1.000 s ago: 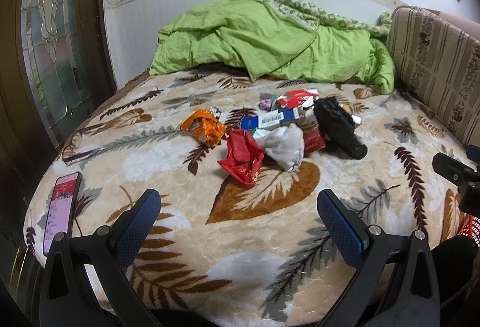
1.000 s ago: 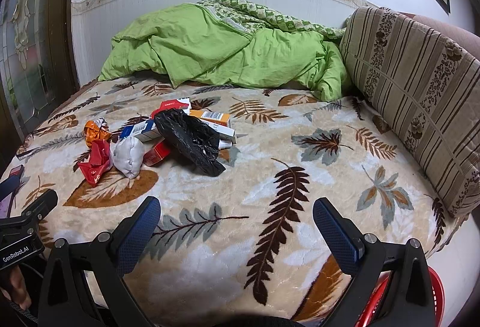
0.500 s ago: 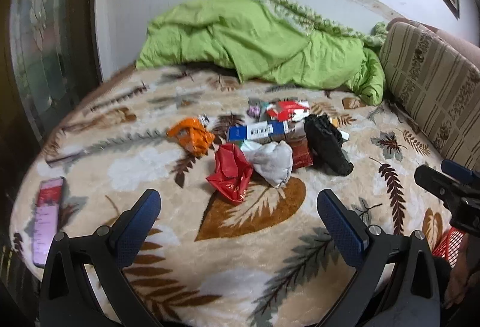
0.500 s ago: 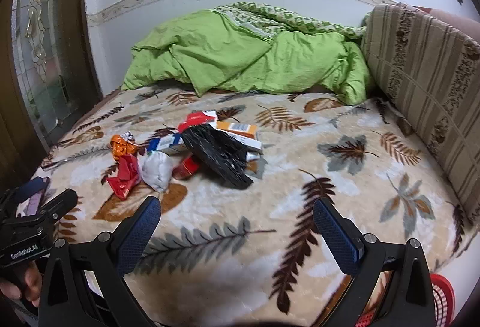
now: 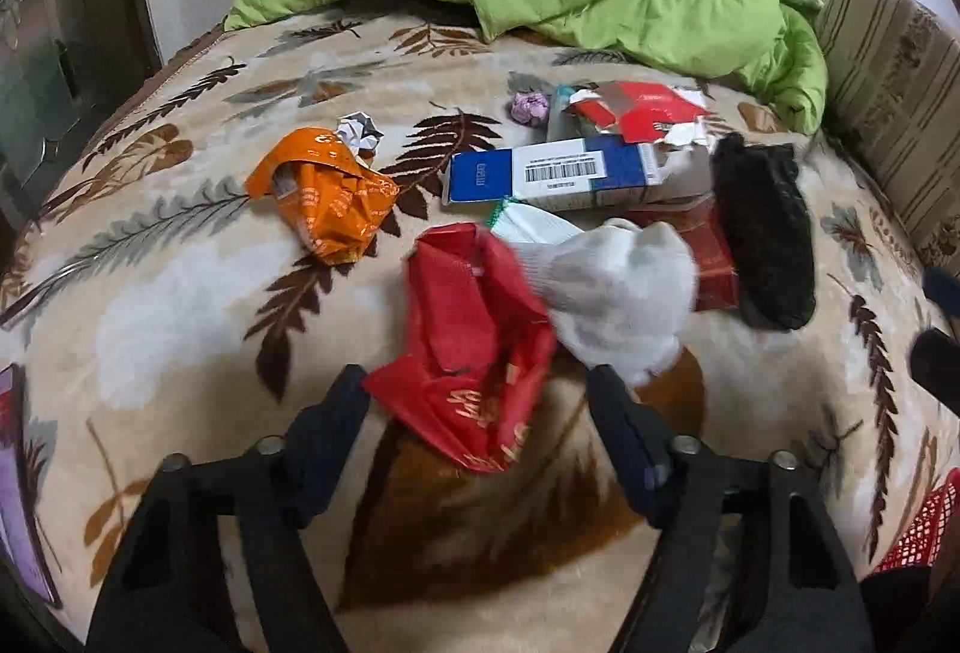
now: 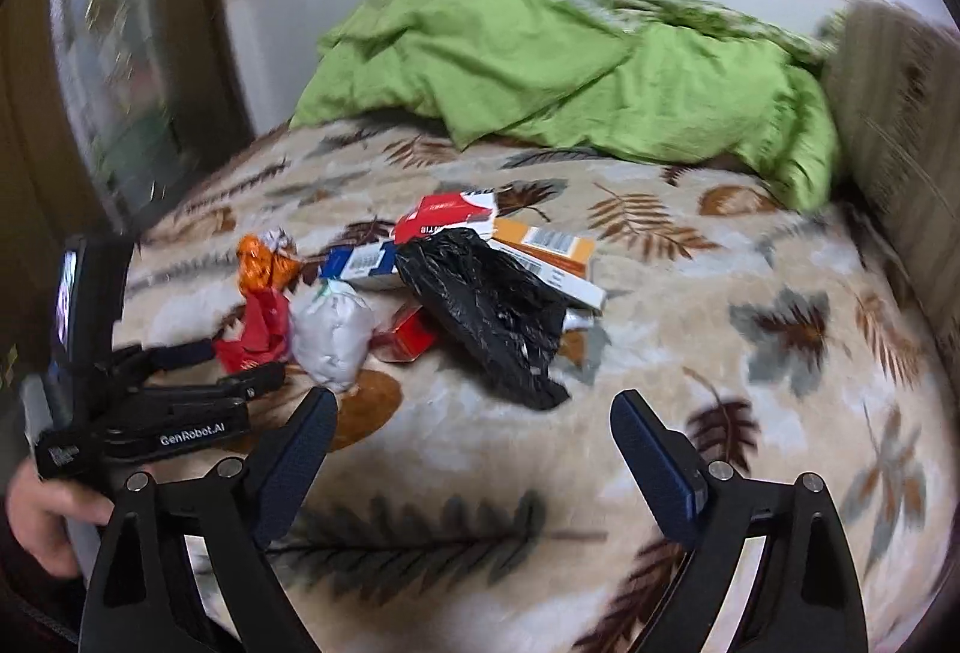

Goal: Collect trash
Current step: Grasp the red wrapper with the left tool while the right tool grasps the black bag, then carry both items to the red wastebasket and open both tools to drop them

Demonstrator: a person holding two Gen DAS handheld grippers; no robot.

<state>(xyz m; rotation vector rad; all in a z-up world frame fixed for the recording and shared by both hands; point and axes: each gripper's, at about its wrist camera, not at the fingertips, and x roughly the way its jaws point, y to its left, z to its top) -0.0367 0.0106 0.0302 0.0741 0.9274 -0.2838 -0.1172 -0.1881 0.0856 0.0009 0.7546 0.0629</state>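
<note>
Closer now, our left gripper (image 5: 477, 383) has dropped in on the red wrapper (image 5: 474, 347), fingers spread wide either side of it, gripping nothing. We see the wrapper on the leaf-print blanket (image 5: 180, 305), touching the white sock (image 5: 618, 287). Our right gripper (image 6: 474, 413) hangs open, short of the black bag (image 6: 486, 305)

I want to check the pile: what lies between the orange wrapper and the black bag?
In the left wrist view, the blue-and-white box lies between the orange wrapper and black bag.
</note>
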